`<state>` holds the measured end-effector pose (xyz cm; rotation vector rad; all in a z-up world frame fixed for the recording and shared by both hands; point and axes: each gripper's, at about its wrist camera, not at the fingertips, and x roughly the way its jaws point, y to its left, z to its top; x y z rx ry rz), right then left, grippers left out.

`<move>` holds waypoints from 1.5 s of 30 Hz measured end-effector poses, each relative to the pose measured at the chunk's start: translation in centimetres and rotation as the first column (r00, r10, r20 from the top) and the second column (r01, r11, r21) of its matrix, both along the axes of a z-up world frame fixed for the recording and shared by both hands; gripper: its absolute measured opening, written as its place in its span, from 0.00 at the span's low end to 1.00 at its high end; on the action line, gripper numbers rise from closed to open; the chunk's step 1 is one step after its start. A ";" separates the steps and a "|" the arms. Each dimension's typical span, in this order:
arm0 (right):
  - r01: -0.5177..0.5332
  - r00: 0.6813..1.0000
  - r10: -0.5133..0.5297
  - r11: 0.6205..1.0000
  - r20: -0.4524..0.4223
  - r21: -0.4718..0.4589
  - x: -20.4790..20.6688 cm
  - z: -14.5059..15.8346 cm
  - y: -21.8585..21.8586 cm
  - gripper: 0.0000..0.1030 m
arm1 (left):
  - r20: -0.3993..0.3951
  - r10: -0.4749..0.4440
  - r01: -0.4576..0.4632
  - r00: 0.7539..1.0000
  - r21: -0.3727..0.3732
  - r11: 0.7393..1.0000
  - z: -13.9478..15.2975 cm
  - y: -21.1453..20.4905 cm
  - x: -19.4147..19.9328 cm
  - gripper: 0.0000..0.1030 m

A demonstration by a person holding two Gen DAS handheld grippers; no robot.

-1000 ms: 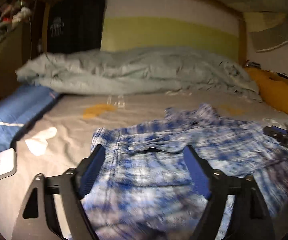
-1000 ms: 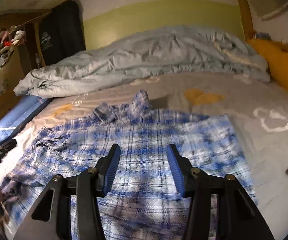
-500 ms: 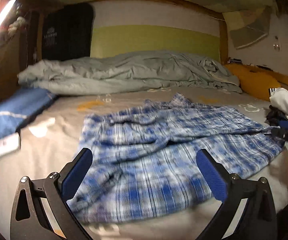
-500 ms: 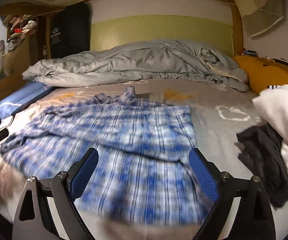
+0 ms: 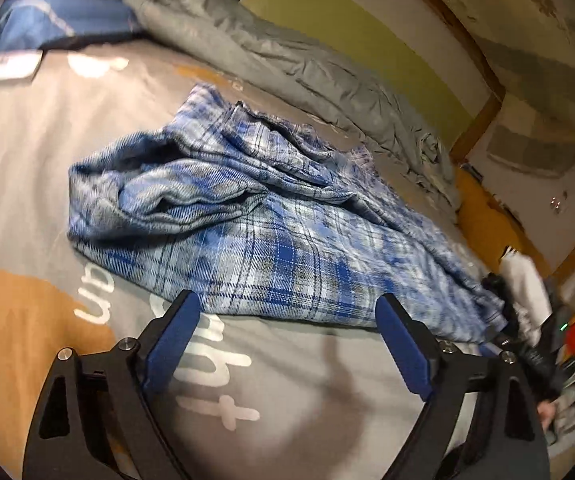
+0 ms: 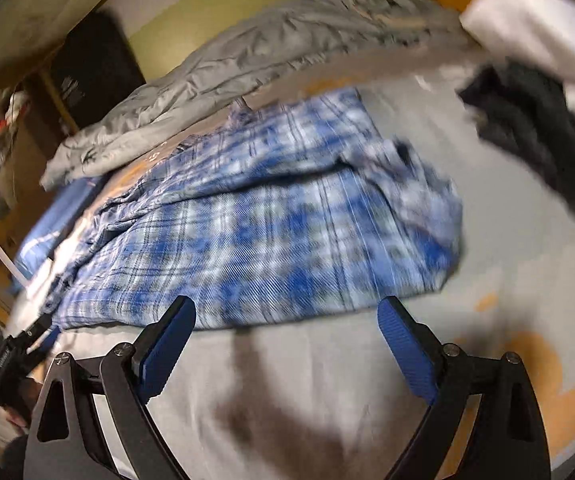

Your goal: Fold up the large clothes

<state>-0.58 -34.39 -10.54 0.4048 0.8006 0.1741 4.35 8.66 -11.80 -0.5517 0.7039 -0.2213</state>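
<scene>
Hovering low over the bed point(image 5: 307, 384) with the left tongs point(image 5: 285, 300) spread wide, just drawn in a touch, nothing between them. Same on the other side, with the right tongs point(image 6: 286, 302) spread wide, just opened out, nothing gripped. Pointing both pairs down at the near hem of the shirt point(image 5: 271, 216), from opposite ends of it.

Finding the shirt in the middle of the bed, lying on the sheet, short of the duvet point(image 5: 287, 60) at the far side and just beside a heap of dark cloth point(image 6: 547, 140) and white cloth point(image 6: 535, 20) at its right end. Not neat yet: bunched and ridged at the left end, with a loose fold lying across the top; smoother, though blurred, toward the right.

Judging the step as a regrasp between folds, with the tongs lining up for a fresh hold on the near edge. Reckoning the fold barely begun, perhaps one rough lengthwise turn made at most.

Calling next for a drop to the hem at both ends, with one jaw of each pair slipped under the edge so as to catch every layer and none of the sheet. Then closing both pairs together, lifting level, and carrying the edge away toward the duvet. Minding the bunched left end: likely to slide or drag unevenly unless pulled taut first. Keeping the right pair clear of the dark cloth.
</scene>
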 end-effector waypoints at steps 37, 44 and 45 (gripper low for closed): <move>0.068 0.962 -0.012 0.978 0.273 -0.198 -7.8 10.6 1.8 0.06 | 0.111 0.033 -0.061 0.993 0.260 0.964 10.3 -1.8 -5.9 0.06; 0.092 0.963 -0.033 0.974 0.268 -0.209 -0.8 12.9 2.6 0.06 | 0.062 0.073 -0.086 0.995 0.249 0.965 12.8 -0.9 3.3 0.07; 0.096 0.964 -0.036 0.971 0.262 -0.220 0.4 12.9 2.9 0.06 | 0.050 0.082 -0.093 0.995 0.261 0.961 12.9 -1.0 5.7 0.07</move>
